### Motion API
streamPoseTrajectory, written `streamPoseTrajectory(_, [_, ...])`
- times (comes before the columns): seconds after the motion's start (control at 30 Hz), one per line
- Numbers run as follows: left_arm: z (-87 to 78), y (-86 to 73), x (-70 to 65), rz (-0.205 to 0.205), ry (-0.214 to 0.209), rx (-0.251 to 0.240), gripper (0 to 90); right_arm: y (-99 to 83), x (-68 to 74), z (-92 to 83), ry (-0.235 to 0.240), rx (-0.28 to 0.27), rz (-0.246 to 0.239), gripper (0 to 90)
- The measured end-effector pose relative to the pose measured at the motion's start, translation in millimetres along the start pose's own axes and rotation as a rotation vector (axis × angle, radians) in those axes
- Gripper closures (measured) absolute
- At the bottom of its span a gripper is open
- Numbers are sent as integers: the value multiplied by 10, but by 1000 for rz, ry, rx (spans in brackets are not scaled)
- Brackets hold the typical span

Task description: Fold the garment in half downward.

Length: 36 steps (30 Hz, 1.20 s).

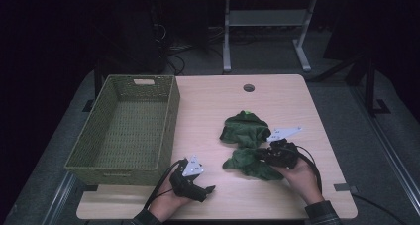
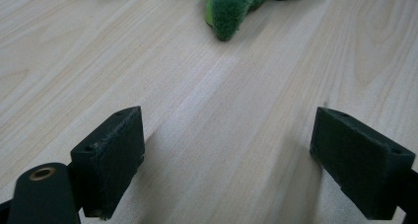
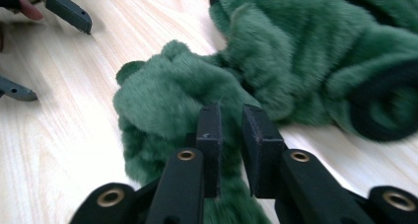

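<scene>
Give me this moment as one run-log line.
left tool: open, over bare table | right tool: narrow gap, at green plush cloth, grip unclear | basket: empty

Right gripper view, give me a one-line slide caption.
Right tongs, jaws nearly closed, pinch a fold of the green plush cloth on the wooden table.

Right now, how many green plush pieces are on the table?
2: one mid-table, farther from the person, and one nearer, at the right tongs. They touch; more may be hidden.
</scene>
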<state>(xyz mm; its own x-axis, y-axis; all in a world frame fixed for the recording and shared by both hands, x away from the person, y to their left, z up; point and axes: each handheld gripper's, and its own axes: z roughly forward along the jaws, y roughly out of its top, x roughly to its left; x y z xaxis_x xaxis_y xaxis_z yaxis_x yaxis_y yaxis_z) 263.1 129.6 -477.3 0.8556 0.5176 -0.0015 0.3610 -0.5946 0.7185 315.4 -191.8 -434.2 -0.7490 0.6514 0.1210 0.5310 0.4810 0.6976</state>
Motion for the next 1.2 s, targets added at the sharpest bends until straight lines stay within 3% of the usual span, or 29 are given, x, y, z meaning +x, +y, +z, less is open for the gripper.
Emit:
streamPoseTrajectory(0.23, [0,0,-2,-4,0,1,126,-146,-42,-196,-9,-29,19,709])
streamPoseTrajectory(0.43, [-1,0,-1,-4,-2,1,126,-412,-120,-413,-59,-50,51,647])
streamPoseTrajectory(0.77, [-3,-1,2,-3,-6,1,127,-755,-199,-663,-83,-51,94,591])
streamPoseTrajectory(0.97, [-3,-1,1,-2,-5,1,127,-927,-164,-706,-75,-33,90,587])
streamPoseTrajectory(1.2, [-2,-1,2,-2,-5,1,127,-994,-108,-674,-57,-2,81,587])
